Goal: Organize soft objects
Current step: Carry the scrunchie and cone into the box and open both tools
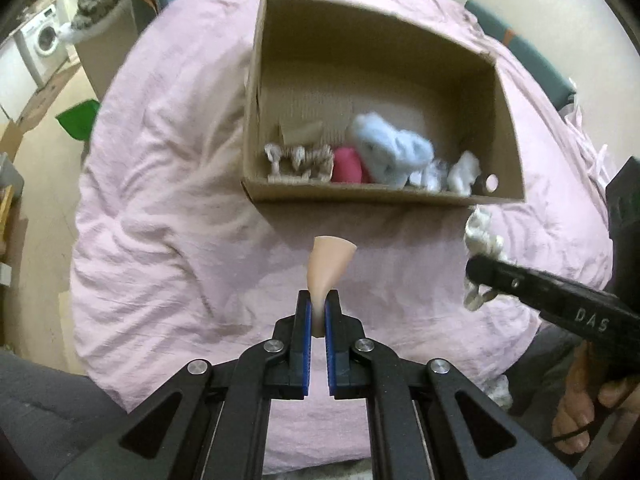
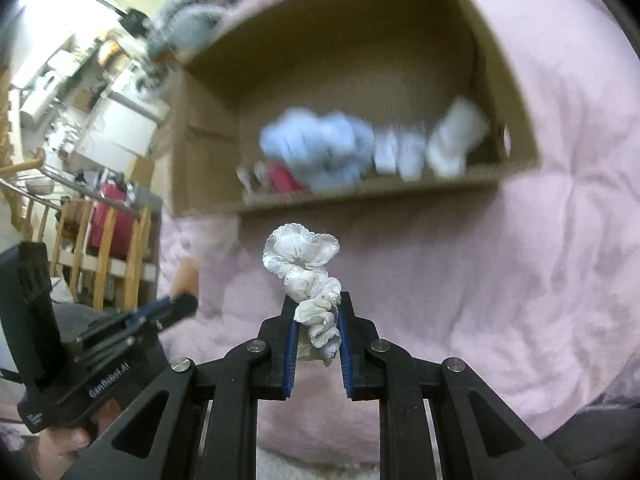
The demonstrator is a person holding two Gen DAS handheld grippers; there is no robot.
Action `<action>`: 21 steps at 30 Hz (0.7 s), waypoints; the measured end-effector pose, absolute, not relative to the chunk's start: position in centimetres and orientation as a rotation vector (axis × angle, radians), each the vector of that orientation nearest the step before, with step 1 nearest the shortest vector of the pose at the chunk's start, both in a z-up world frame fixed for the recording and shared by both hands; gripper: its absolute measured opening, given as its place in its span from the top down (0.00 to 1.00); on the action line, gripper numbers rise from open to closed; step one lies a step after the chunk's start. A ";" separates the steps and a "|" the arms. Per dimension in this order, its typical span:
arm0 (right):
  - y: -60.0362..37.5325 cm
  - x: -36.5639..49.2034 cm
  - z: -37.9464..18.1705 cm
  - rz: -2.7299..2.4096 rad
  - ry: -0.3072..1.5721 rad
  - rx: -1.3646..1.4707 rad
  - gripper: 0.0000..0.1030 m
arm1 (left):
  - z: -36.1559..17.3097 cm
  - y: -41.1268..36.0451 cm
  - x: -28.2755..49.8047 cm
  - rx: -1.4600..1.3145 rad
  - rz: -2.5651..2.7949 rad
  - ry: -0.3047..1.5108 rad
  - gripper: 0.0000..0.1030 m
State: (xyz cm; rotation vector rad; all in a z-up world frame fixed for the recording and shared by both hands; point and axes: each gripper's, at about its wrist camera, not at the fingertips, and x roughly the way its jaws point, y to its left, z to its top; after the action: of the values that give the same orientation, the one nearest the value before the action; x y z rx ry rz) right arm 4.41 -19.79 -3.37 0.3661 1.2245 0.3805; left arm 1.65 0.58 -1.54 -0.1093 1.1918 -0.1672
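My left gripper [image 1: 317, 307] clamps a peach sponge [image 1: 329, 268] and my right gripper [image 2: 317, 312] a white scrunchie [image 2: 306, 276], both raised above the pink blanket [image 1: 168, 208], ready for the cardboard box [image 1: 360, 196] ahead.

Each fisheye camera sits just behind its own claw and looks forward along the fingers, down across the pink bedspread [image 1: 168, 208] toward the open cardboard box [image 1: 506, 128]. The right view is nearer the box. Both views share the box, the bedspread and the opposite claw at the frame edge.
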 end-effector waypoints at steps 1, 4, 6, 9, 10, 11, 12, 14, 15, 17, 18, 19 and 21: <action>-19.8 4.3 -2.7 0.388 1.198 0.363 0.81 | -0.8 0.9 1.4 -0.117 -0.168 1.176 0.94; -20.3 4.0 -0.7 0.393 1.122 0.368 0.81 | 1.4 0.9 1.7 -0.134 -0.157 1.129 0.94; -20.8 4.1 0.4 0.395 1.088 0.389 0.81 | 2.6 1.1 2.2 -0.147 -0.153 1.097 0.94; -21.7 4.9 1.7 0.390 1.059 0.397 0.81 | 4.1 0.7 3.8 -0.143 -0.144 1.046 0.94; -21.9 5.2 2.1 0.388 1.051 0.398 0.81 | 4.4 0.7 4.1 -0.141 -0.143 1.034 0.94; -22.3 5.6 2.5 0.382 1.043 0.395 0.81 | 5.0 0.8 4.7 -0.139 -0.141 1.019 0.94; -22.7 6.1 2.8 0.374 1.035 0.393 0.81 | 5.4 0.8 5.2 -0.138 -0.138 1.009 0.94; -23.2 7.3 3.5 0.362 1.017 0.393 0.81 | 5.8 0.7 6.6 -0.137 -0.133 0.991 0.94; -23.5 7.7 3.8 0.352 1.008 0.388 0.81 | 6.0 0.6 7.4 -0.136 -0.131 0.983 0.94; -24.1 8.8 4.0 0.332 0.993 0.379 0.81 | 6.1 0.5 8.4 -0.133 -0.126 0.967 0.94; -24.3 9.2 4.0 0.326 0.989 0.380 0.81 | 6.1 0.3 8.9 -0.128 -0.125 0.960 0.94; -24.5 9.7 4.0 0.316 0.988 0.383 0.81 | 5.9 0.1 9.5 -0.121 -0.124 0.954 0.94; -25.0 10.5 3.5 0.298 0.988 0.385 0.81 | 5.4 -0.3 10.4 -0.108 -0.123 0.945 0.94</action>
State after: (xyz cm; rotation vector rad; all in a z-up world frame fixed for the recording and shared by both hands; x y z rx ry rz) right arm 10.53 -25.01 3.46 0.3852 0.9882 0.2975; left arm 10.41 -0.29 5.38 -0.1081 0.9453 -0.1234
